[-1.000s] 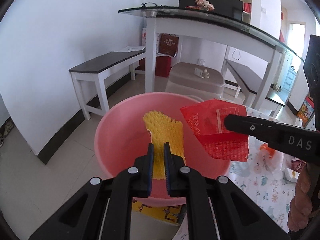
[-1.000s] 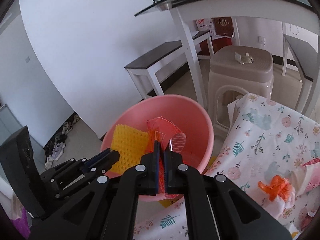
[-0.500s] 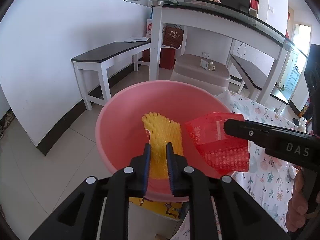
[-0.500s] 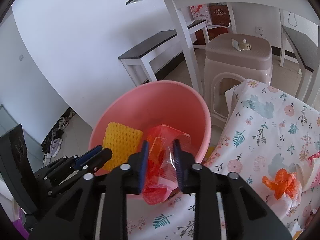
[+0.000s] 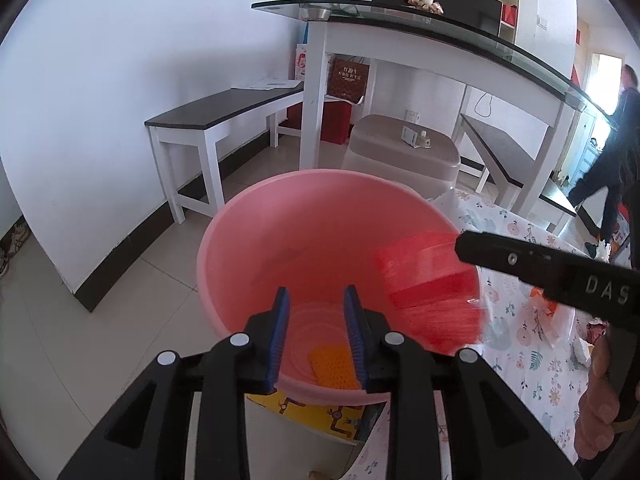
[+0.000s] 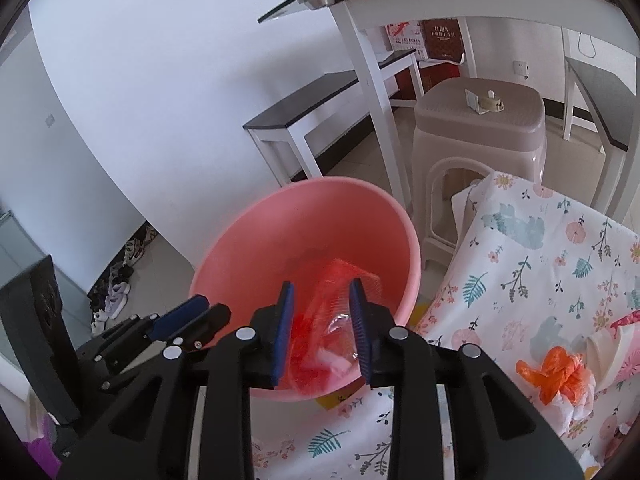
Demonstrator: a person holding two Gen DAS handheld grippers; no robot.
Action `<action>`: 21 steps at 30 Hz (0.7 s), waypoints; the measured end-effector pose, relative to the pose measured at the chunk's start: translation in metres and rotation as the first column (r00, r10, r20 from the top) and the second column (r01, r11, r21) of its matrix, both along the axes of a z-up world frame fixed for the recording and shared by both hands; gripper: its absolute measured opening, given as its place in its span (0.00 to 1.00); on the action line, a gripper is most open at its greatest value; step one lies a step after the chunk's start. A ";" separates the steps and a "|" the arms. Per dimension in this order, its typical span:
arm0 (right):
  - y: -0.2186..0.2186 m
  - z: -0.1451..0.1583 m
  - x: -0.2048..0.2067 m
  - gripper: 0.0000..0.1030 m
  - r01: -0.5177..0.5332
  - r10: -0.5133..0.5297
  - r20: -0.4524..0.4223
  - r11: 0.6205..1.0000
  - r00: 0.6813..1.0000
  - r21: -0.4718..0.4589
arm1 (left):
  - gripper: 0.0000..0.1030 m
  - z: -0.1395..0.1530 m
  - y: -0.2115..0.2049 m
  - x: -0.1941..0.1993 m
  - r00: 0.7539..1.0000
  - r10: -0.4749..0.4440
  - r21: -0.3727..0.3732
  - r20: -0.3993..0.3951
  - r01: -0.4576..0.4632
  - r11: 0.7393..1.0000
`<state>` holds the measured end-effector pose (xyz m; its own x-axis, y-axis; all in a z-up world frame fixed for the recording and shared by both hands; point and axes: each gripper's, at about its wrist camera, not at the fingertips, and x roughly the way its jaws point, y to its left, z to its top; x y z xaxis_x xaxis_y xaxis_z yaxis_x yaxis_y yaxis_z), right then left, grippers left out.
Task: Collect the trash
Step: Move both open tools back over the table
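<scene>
The yellow net [image 5: 335,366], pinched upright in the left gripper [image 5: 316,334] a second ago, now lies flat on the floor of the pink basin [image 5: 248,240]; the jaws have just been opening and stand apart over the near rim with nothing between them. The red bag [image 5: 430,288], clamped in the right gripper [image 6: 322,330] a second ago, has slipped lower: in the right wrist view those jaws have also just been opening and now stand apart, with the crumpled bag between the blue pads [image 6: 285,332] and blurred, hanging inside the near wall of the basin; whether a pad still touches it cannot be told. In the left wrist view the same bag shows as a smeared red sheet (blurred) at the right inner wall, just under the black finger that reaches in from the right. Both grippers point down into the basin, side by side, the left one at the lower left of the right wrist view. A floral cloth [image 6: 540,264] lies to the right of the basin, with orange scraps [image 6: 554,374] on it near the right edge. Beyond stand a beige stool [image 6: 480,128], a white table [image 5: 316,92] with a glass top and a dark-topped bench [image 5: 224,114]. A person [image 5: 618,152] in dark clothes stands at the far right.
</scene>
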<state>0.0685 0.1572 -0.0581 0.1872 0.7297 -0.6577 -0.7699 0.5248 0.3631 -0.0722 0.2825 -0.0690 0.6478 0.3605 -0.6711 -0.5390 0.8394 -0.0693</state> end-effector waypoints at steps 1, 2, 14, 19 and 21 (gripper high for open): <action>0.000 0.002 0.000 0.28 -0.001 0.001 0.002 1.000 1.000 0.005 | 0.26 0.000 0.000 0.000 1.000 -0.001 0.001 0.001 0.001 1.000; -0.001 0.003 0.000 0.28 -0.003 0.003 0.003 1.000 1.000 0.010 | 0.26 0.001 -0.001 -0.001 1.000 -0.001 0.002 0.002 0.001 1.000; -0.022 0.007 -0.013 0.28 0.012 -0.011 0.065 1.000 0.998 -0.009 | 0.27 0.010 -0.015 0.001 0.998 -0.052 -0.019 0.039 0.052 0.998; -0.051 0.005 -0.017 0.28 0.074 -0.069 0.106 0.996 0.992 -0.042 | 0.27 0.014 -0.035 0.011 0.992 -0.115 -0.015 0.046 0.115 0.993; -0.062 0.004 -0.015 0.28 0.099 -0.095 0.094 0.994 0.991 -0.042 | 0.27 0.016 -0.045 0.015 0.988 -0.145 -0.014 0.050 0.146 0.989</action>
